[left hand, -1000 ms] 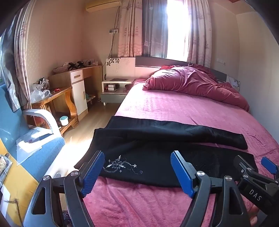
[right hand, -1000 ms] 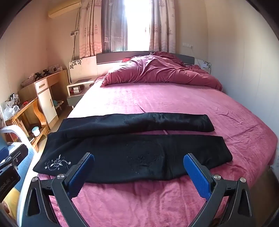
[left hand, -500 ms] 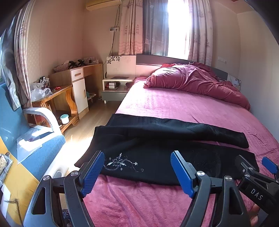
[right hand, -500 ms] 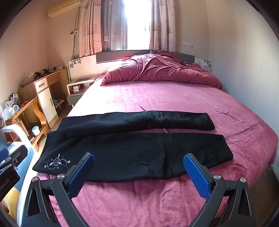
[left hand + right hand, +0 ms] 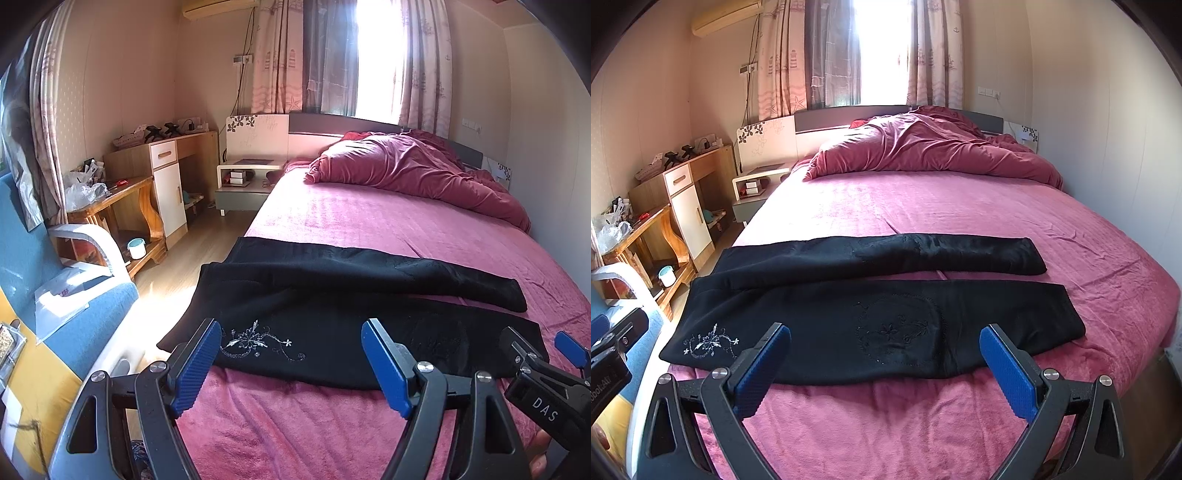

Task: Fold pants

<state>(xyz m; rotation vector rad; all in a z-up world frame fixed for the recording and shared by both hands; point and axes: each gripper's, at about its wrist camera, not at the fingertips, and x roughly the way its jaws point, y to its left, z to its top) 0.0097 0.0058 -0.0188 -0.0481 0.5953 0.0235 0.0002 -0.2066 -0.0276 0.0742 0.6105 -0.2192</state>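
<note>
Black pants (image 5: pixel 332 299) (image 5: pixel 871 306) lie flat across the near end of a pink bed (image 5: pixel 388 225) (image 5: pixel 923 206), waist to the left with white embroidery (image 5: pixel 258 341) (image 5: pixel 709 343), both legs stretched to the right and slightly apart. My left gripper (image 5: pixel 291 363) hovers open above the near edge of the waist area, holding nothing. My right gripper (image 5: pixel 884 363) is open too, above the near leg's middle, empty. The right gripper's body (image 5: pixel 546 380) shows at the lower right of the left wrist view.
A crumpled pink duvet (image 5: pixel 406 173) (image 5: pixel 923 147) lies at the bed's head. Left of the bed are a nightstand (image 5: pixel 247 181), a wooden desk with cabinet (image 5: pixel 162 177), a low wooden table (image 5: pixel 122 206) and a blue chair (image 5: pixel 55 288). A wall runs along the bed's right side.
Both grippers have drifted slightly back and up, so the pants sit a little lower in both views. Jaws stay open and the pants have not moved.
</note>
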